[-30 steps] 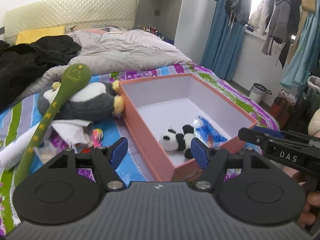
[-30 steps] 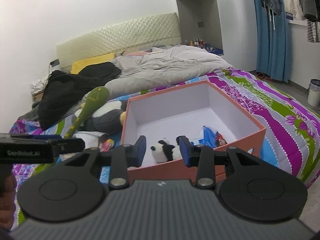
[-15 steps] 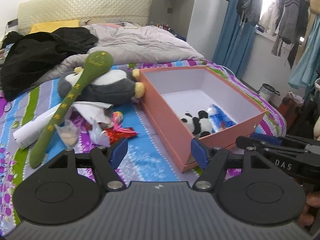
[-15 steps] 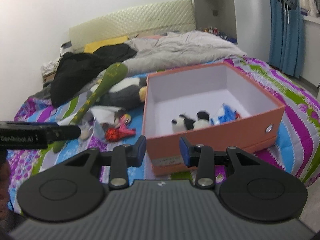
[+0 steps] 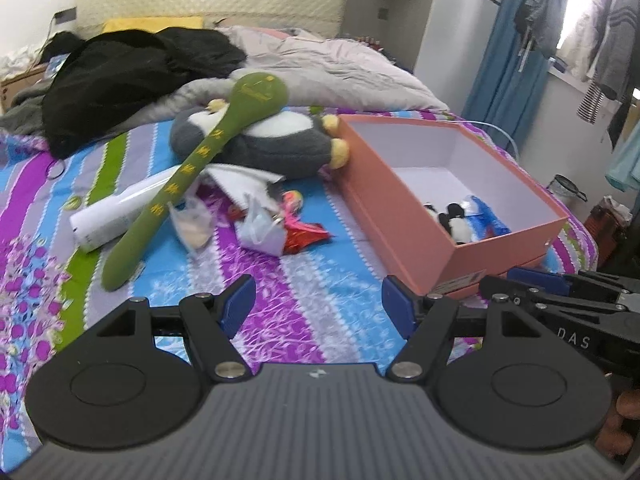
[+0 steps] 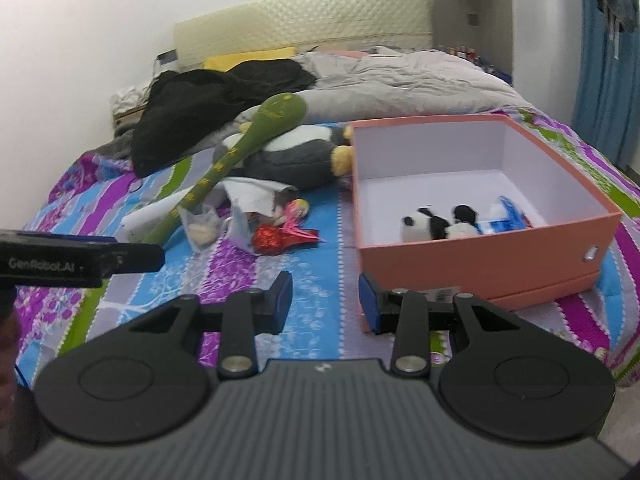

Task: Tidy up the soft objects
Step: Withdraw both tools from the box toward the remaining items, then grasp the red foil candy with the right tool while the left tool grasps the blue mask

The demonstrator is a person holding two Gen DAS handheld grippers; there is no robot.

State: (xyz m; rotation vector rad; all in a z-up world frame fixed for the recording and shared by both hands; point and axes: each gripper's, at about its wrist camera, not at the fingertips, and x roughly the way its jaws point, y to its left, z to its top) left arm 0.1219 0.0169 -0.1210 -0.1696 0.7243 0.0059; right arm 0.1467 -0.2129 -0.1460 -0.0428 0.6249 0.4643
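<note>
An orange box [image 5: 404, 216] [image 6: 480, 258] with a white inside sits on the striped bedspread and holds a small panda plush [image 6: 430, 227] [image 5: 452, 220] and a blue packet [image 6: 506, 216]. Left of the box lie a grey penguin plush [image 5: 276, 144] [image 6: 296, 156], a long green plush stick [image 5: 188, 176] [image 6: 224, 164] leaning on it, a red toy [image 6: 270, 238] and small plastic bags [image 5: 256, 228]. My left gripper [image 5: 318, 306] hangs open over bare bedspread, nothing between its fingers. My right gripper [image 6: 324, 300] is open too, empty, near the box's front corner.
A black garment [image 5: 132, 76] and a grey duvet [image 6: 400, 80] cover the far half of the bed. A white tube [image 5: 120, 208] lies beside the green stick. Blue curtains [image 5: 508, 52] and hanging clothes stand at the right, with a bin [image 5: 566, 190] on the floor.
Both views have swung left and lower: the box slid toward the right, and the pile of toys and bags beside it came into fuller view. Both grippers kept their openings.
</note>
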